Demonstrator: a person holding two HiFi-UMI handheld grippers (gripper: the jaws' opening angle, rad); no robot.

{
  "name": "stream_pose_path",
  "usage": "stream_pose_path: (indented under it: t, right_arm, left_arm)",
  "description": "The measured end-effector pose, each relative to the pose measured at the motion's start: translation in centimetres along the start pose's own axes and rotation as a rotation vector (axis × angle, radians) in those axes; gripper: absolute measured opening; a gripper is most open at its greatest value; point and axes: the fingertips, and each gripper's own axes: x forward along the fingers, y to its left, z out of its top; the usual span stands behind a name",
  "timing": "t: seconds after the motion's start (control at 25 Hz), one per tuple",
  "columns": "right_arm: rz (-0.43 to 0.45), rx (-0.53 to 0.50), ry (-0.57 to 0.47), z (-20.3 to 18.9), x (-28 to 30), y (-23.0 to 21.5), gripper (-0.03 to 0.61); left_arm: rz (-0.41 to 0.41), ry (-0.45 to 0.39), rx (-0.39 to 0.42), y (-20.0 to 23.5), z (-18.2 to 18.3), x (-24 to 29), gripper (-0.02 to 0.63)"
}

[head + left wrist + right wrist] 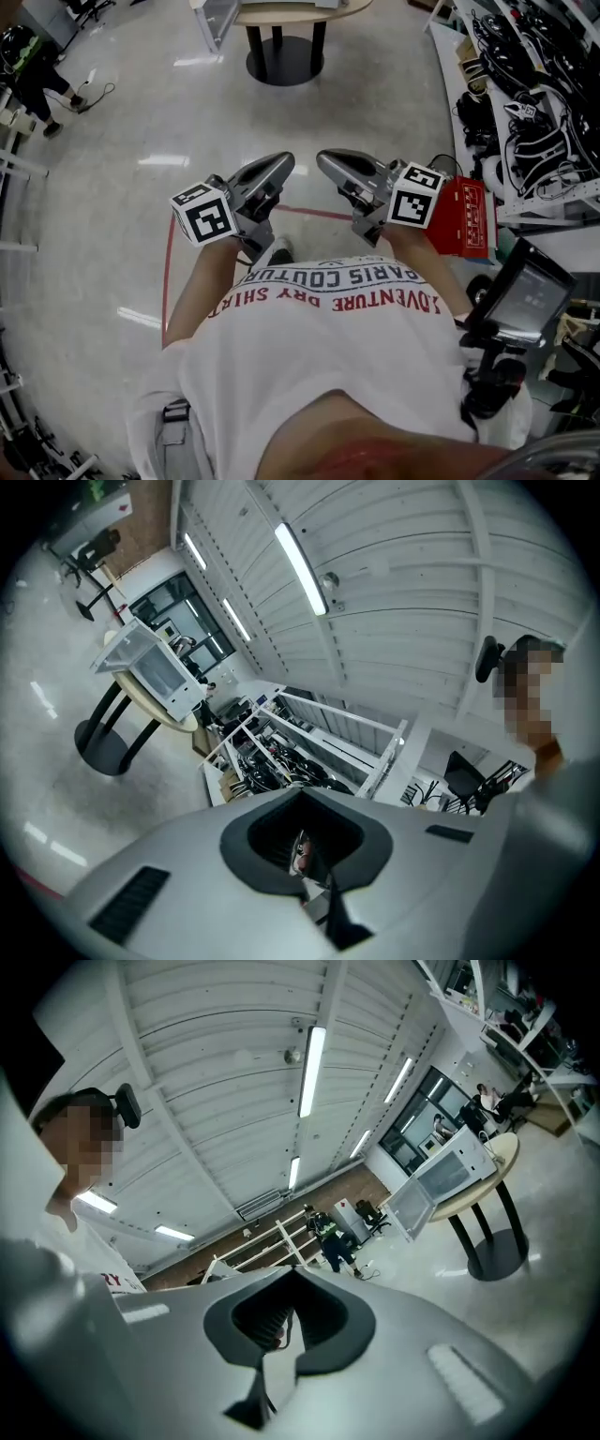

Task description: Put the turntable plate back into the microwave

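No turntable plate shows in any view, so I cannot tell its direction or long axis. A white box, probably the microwave, sits on a round table ahead, well apart from my left gripper and right gripper. Both grippers are closed and empty, and neither is clearly nearer.

I count two grey hand-held grippers: the left hand-held gripper and the right hand-held gripper. There are two white cubes with black square markers, a left cube and a right cube. I see one round pale surface on a black pedestal, and one white box-shaped microwave on it. There is one red plastic case. One person in a white printed T-shirt is close, and one person in dark clothes is far off.
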Motion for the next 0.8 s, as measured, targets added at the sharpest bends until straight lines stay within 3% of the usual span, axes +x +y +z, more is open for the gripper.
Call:
stream_pose_path:
  t: [0.2, 0.4, 0.8]
  right_arm:
    - [-0.02, -0.038, 0.015, -2.2, -5.3, 3.1, 0.002]
    - [0.0, -0.068, -0.003, -3.9, -10.8, 8.1, 0.002]
    - [0.013, -0.085, -0.013, -5.2, -13.5, 12.2, 0.002]
  left_arm:
    - [0.013, 0.043, 0.063, -5.0, -4.3, 0.9, -0.002]
    - [0.013, 0.032, 0.093, -10.6, -8.6, 1.0, -0.002]
    - [0.0, 0.017, 0.093, -15.4, -10.9, 0.1, -0.002]
